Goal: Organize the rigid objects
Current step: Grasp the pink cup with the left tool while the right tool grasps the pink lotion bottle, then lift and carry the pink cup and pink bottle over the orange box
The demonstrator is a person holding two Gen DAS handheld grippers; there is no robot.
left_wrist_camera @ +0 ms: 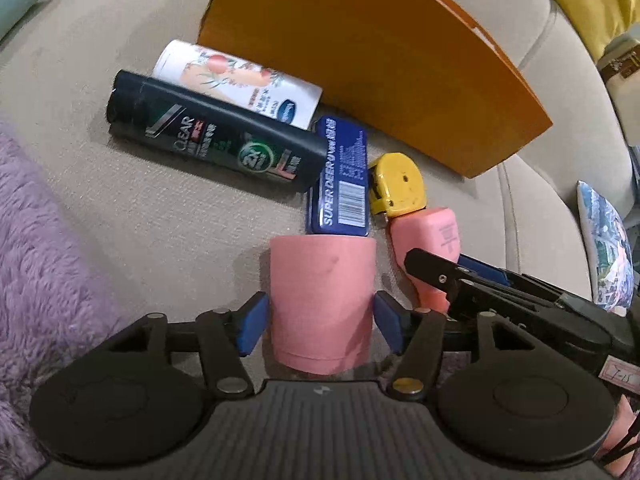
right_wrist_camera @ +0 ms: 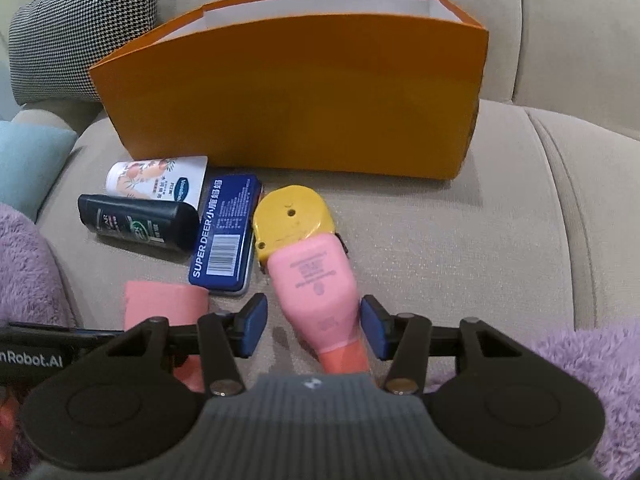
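Note:
A pink cup (left_wrist_camera: pixel 320 292) lies on the beige sofa seat between the pads of my left gripper (left_wrist_camera: pixel 322 326), which stand just off its sides, so the gripper is open. A pink bottle (right_wrist_camera: pixel 312 276) with a darker cap lies between the pads of my right gripper (right_wrist_camera: pixel 314 328). That gripper is open too, with a gap showing at the left pad. Beyond them lie a yellow tape measure (right_wrist_camera: pixel 292 216), a blue tin (right_wrist_camera: pixel 226 232), a black shampoo bottle (right_wrist_camera: pixel 140 224) and a white lotion bottle (right_wrist_camera: pixel 160 178). An open orange box (right_wrist_camera: pixel 288 100) stands behind.
A purple fluffy blanket (left_wrist_camera: pixel 40 260) covers the seat's near left and also the near right (right_wrist_camera: pixel 580 360). A houndstooth cushion (right_wrist_camera: pixel 88 32) and a light blue cushion (right_wrist_camera: pixel 28 160) sit at the far left. A patterned cushion (left_wrist_camera: pixel 604 240) lies at the right.

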